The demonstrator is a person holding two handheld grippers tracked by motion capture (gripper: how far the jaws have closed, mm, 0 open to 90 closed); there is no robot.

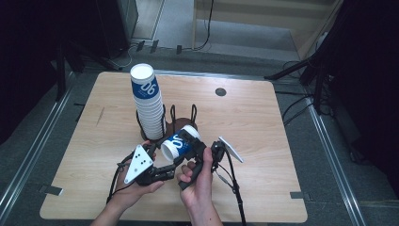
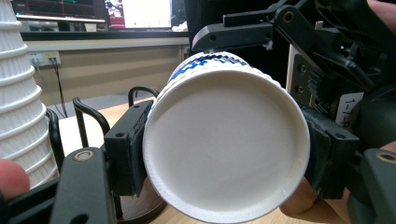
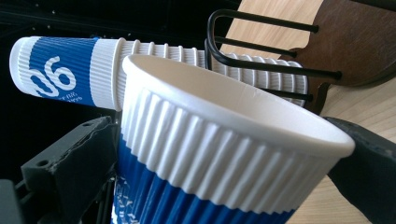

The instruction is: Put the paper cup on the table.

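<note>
Above the tabletop [image 1: 263, 141], just before the cup stack [image 1: 148, 106], both tools clamp one paper cup [image 1: 179, 142]: left tool [image 1: 162, 162] across its base, right tool [image 1: 197, 147] near its rim; opposed squeezing could, I judge, crush it.

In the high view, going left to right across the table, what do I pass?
Left hand-held gripper → tall stack of cups → single cup lying on its side → right hand-held gripper → small dark disc in the tabletop.
</note>
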